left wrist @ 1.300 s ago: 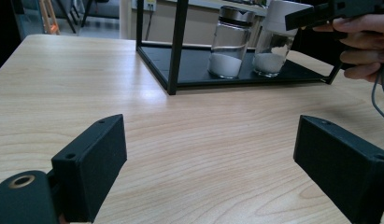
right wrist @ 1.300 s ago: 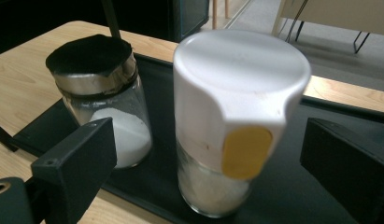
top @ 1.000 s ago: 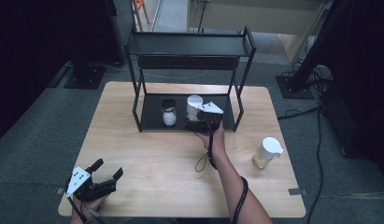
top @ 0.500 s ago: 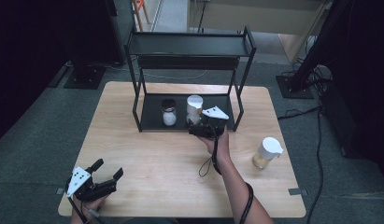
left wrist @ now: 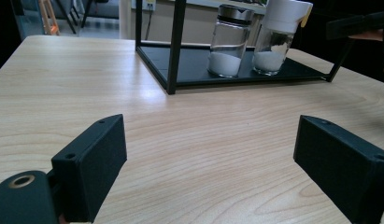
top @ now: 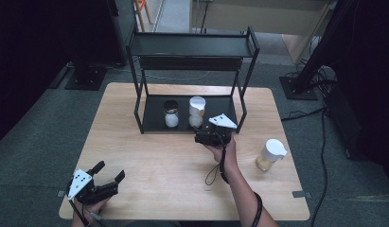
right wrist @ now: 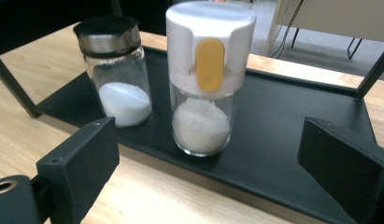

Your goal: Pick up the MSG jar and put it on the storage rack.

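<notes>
- Facing the rack, the right gripper (top: pixel 202 137) hovers just in front of the lower shelf (right wrist: pixel 292 121), its jaws spread wide and holding nothing.
- White-capped jar (right wrist: pixel 206 74) — stands upright on the lower shelf, directly ahead of the right gripper and apart from both jaws; a yellow tab marks the front of its cap, and white grains fill roughly its lower third.
- Metal-lidded jar (right wrist: pixel 117 70) — upright on the same shelf, just beside the white-capped jar but not touching it; it also holds white grains.
- Black two-tier rack (top: pixel 192 52) occupies the far middle of the wooden table (top: pixel 149 161).
- Left gripper (top: pixel 107 182) rests near the table's near left corner, well apart from the rack; its jaws stand wide apart over bare wood.
- Third jar (top: pixel 270 155), with a white lid, stands on the table to the right of the right hand (top: pixel 223 149); its contents look yellowish, though the high view is too coarse to be sure.
</notes>
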The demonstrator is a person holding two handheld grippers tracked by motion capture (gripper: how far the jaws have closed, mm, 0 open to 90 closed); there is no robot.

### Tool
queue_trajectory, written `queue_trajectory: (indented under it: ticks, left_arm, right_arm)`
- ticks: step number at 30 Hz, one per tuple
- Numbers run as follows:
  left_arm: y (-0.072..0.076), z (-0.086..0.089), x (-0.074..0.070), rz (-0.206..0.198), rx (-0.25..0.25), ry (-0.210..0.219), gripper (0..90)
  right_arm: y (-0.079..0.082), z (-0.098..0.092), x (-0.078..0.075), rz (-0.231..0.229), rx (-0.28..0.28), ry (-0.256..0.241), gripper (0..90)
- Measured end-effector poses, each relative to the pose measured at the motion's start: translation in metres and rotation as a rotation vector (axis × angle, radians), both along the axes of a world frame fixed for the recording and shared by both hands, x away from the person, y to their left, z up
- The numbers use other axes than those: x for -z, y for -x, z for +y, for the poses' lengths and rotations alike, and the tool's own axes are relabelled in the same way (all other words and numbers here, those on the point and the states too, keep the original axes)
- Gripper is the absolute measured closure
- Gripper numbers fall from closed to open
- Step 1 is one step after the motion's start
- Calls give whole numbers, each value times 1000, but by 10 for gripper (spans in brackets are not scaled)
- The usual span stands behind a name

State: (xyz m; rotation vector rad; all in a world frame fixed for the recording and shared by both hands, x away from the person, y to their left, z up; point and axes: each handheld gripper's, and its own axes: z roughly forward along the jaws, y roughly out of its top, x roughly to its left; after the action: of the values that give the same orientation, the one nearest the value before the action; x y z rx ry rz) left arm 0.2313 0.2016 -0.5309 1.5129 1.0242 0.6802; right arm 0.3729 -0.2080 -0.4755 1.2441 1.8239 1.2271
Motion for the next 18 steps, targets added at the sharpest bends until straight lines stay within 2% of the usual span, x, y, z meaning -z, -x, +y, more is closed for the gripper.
queue_trajectory:
  ticks: [18]
  left_arm:
    - [0, 0, 0, -1, -1, -3, 98]
  right_arm:
    - [29, -16, 15, -8, -27, -13, 53]
